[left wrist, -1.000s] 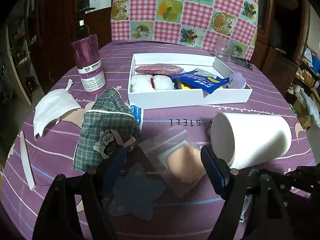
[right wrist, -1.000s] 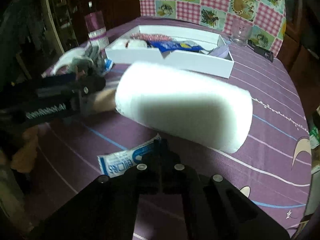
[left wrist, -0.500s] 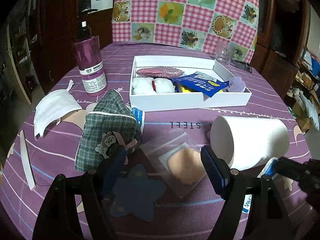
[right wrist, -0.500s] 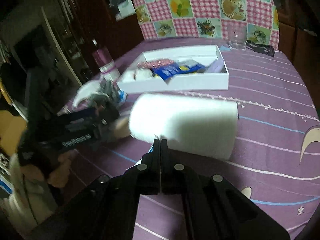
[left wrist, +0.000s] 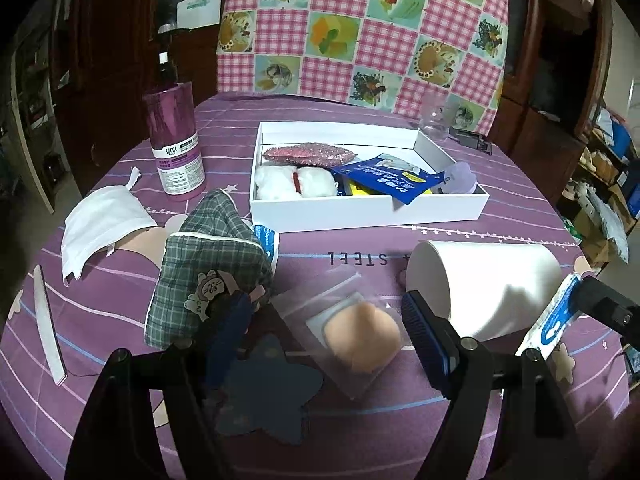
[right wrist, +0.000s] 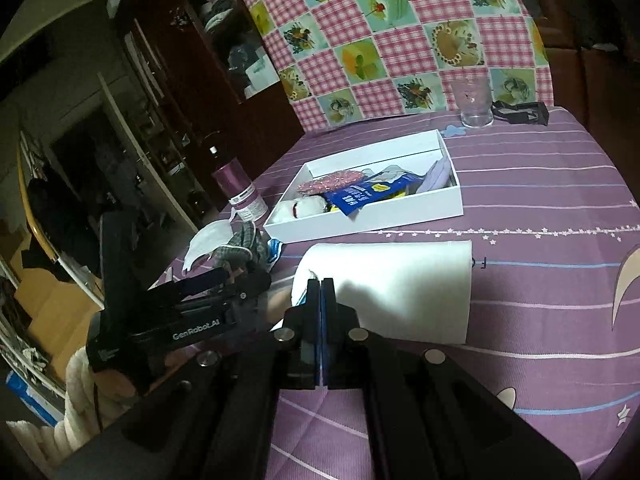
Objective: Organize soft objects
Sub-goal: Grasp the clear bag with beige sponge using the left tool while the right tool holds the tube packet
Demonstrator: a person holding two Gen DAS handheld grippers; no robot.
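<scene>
A white box (left wrist: pixel 360 208) sits mid-table and holds a pink glittery pad (left wrist: pixel 308 153), white fluffy pieces (left wrist: pixel 294 182) and a blue packet (left wrist: pixel 394 182); the box also shows in the right wrist view (right wrist: pixel 372 220). My left gripper (left wrist: pixel 324 340) is open, low over a peach sponge in a clear bag (left wrist: pixel 360 340). My right gripper (right wrist: pixel 321 292) is shut on a white-and-blue wipe packet (left wrist: pixel 554 320), lifted to the right of a white paper roll (left wrist: pixel 492 284) lying on its side.
A plaid pouch (left wrist: pixel 208 264), a white face mask (left wrist: pixel 100 224), a dark star-shaped pad (left wrist: pixel 264 392), a nail file (left wrist: pixel 48 328) and a purple pump bottle (left wrist: pixel 176 144) lie on the left. A glass (right wrist: pixel 474 100) stands behind the box.
My right gripper has lifted the wipe packet off the table and pulled back and up from the paper roll. The left gripper has stayed put and open.
</scene>
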